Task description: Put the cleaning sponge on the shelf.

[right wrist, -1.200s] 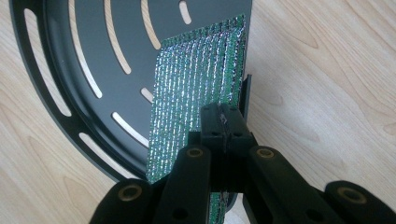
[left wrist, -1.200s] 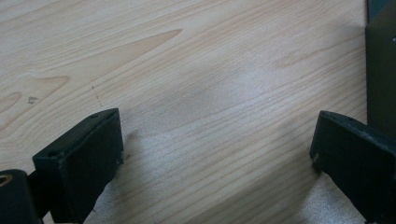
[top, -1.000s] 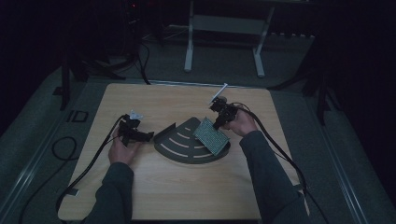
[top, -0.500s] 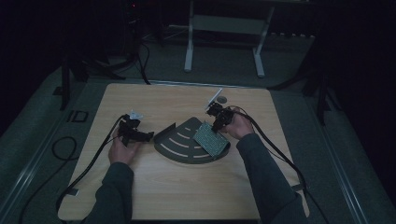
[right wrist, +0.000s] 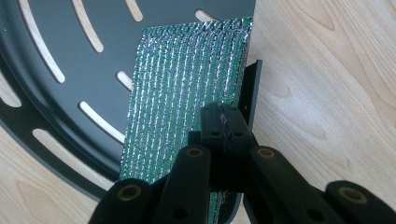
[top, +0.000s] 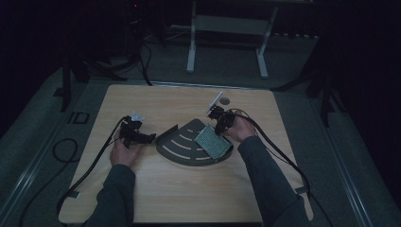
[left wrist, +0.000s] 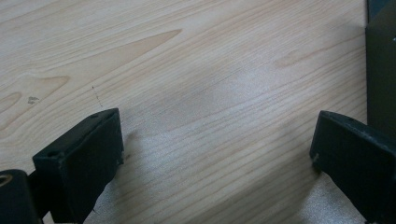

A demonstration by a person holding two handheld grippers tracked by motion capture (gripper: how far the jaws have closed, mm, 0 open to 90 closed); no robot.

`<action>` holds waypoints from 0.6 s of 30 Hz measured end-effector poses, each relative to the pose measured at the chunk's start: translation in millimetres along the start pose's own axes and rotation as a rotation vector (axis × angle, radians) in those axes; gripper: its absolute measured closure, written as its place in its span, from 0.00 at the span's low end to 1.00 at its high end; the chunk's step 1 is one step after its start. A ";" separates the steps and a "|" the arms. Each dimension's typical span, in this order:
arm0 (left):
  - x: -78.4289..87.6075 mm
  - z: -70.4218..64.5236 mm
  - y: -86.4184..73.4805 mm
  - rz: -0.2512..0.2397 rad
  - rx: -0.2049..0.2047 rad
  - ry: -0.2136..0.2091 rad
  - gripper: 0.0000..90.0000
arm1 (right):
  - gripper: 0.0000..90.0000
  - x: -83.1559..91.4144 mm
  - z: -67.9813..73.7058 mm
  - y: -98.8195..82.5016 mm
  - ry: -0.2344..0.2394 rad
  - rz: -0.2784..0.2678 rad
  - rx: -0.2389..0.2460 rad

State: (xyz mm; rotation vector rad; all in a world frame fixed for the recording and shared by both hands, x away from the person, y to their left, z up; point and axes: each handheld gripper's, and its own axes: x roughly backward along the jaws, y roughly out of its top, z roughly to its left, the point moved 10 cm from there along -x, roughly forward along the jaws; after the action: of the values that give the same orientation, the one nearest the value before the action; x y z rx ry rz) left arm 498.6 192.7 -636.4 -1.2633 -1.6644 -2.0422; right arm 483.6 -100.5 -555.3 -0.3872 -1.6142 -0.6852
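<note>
A dark fan-shaped tray (top: pixel 182 153) with curved slots lies in the middle of the wooden table. A green and silver ribbed sheet (top: pixel 213 142) sits at the tray's right end beside the upright side wall (right wrist: pixel 250 93). My right gripper (top: pixel 216 126) is shut on the near edge of that sheet (right wrist: pixel 187 84), its jaws pinched together on it. My left gripper (top: pixel 150 138) rests on the table just left of the tray. Its jaws (left wrist: pixel 217 140) stand wide open over bare wood, with the tray's wall (left wrist: pixel 380 65) at the right.
A small dark disc (top: pixel 225 100) lies on the table behind the right hand. Cables trail from both grippers over the table's edges. A white table frame (top: pixel 191 47) stands on the floor beyond.
The right gripper has shifted a little to the left and toward the person while still holding the sheet. The left gripper has stayed where it was.
</note>
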 end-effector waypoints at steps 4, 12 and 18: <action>0.0 0.0 0.0 0.000 0.000 0.000 0.03 | 0.99 -2.6 -1.9 0.6 -0.010 0.001 0.009; 0.0 0.0 0.0 0.000 0.000 0.000 0.03 | 0.99 -4.0 -1.9 0.3 -0.008 0.008 0.000; 0.0 0.0 0.0 0.000 0.000 0.000 0.03 | 0.99 -6.4 -3.4 -1.2 -0.023 0.020 0.006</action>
State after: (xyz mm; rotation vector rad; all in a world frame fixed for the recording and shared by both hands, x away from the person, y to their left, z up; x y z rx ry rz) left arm 498.6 192.7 -636.4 -1.2629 -1.6645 -2.0422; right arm 486.6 -102.7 -561.6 -0.4082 -1.6313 -0.6629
